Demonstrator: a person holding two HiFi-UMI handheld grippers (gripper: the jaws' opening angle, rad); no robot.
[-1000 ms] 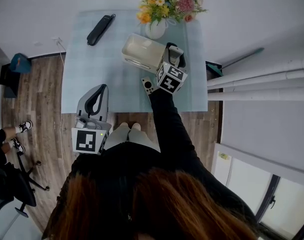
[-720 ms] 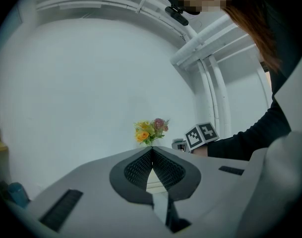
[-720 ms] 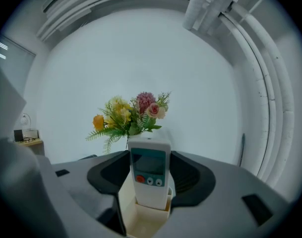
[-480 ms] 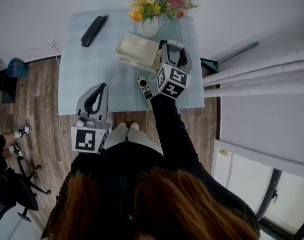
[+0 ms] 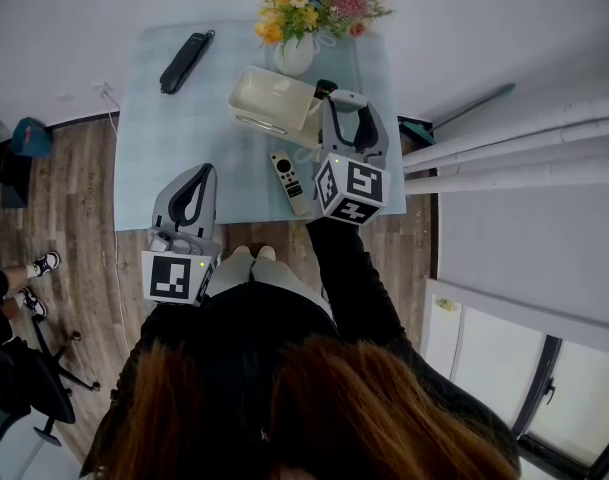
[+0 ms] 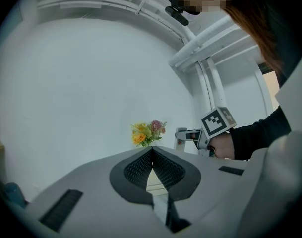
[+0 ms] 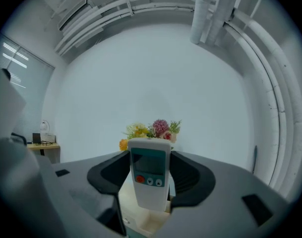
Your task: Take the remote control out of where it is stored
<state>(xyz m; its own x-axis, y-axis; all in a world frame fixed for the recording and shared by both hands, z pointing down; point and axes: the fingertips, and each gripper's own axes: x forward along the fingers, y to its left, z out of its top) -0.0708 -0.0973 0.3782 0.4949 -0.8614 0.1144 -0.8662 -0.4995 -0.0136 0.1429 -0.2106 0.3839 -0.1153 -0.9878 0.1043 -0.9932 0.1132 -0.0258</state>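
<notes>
My right gripper (image 7: 151, 155) is shut on a white remote control (image 7: 150, 182) with a screen and a red button, held upright between the pads. In the head view this gripper (image 5: 342, 101) hangs beside the right end of the cream storage box (image 5: 269, 101), and the held remote is hidden there. A second remote (image 5: 287, 180), white with a dark top, lies flat on the table (image 5: 204, 128) in front of the box. My left gripper (image 5: 201, 175) stays at the table's near edge, shut with nothing in it (image 6: 151, 150).
A vase of flowers (image 5: 309, 8) stands behind the box. A long black object (image 5: 184, 60) lies at the table's far left. The cream box (image 7: 141, 222) shows just below the held remote. White pipes (image 5: 504, 158) run at the right.
My right gripper has drawn back from over the box toward the near edge of the table. The remote lying on the table, half hidden before by the marker cube, now shows whole.
</notes>
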